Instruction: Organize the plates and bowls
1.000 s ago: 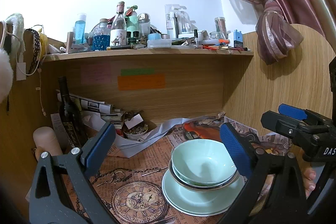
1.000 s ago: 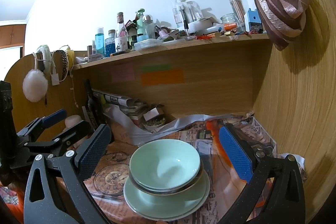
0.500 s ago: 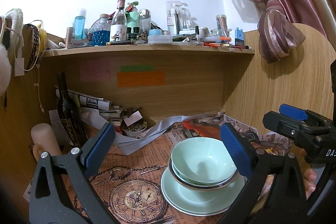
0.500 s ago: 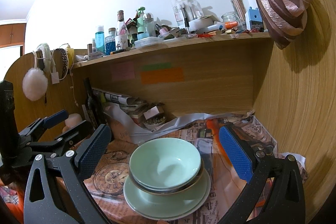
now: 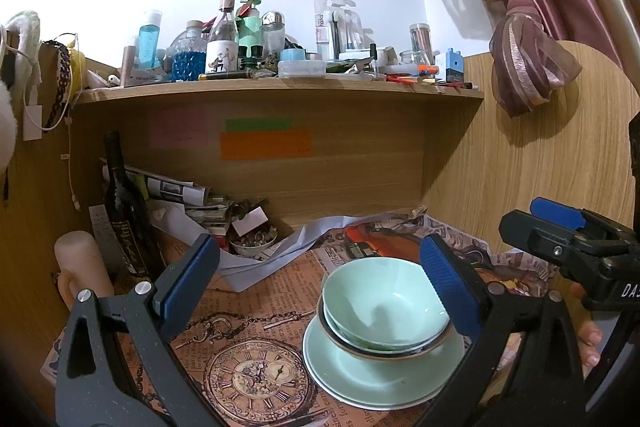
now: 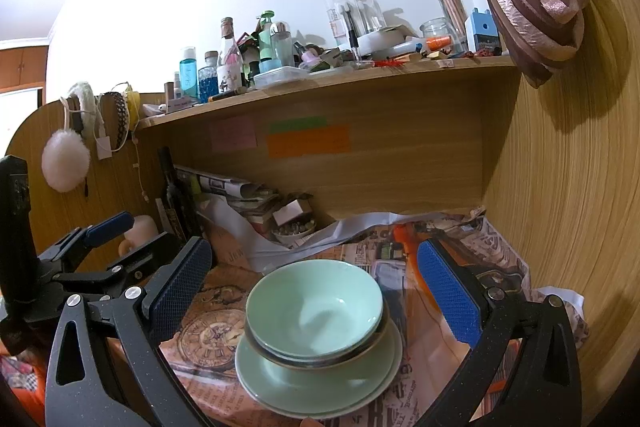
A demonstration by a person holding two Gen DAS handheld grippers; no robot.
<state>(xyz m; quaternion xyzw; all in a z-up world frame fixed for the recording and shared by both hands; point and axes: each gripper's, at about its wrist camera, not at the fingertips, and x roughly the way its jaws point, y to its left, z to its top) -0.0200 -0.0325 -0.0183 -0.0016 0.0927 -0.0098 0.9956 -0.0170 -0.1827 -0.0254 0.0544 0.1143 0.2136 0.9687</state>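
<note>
On the desk, both grippers, left (image 5: 320, 283) and right (image 6: 316, 287), are wide apart; a bump could tip the stacked bowls (image 6: 314, 307).

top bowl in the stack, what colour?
Pale mint green top bowl, glossy inside; clearest in the right wrist view.
</note>
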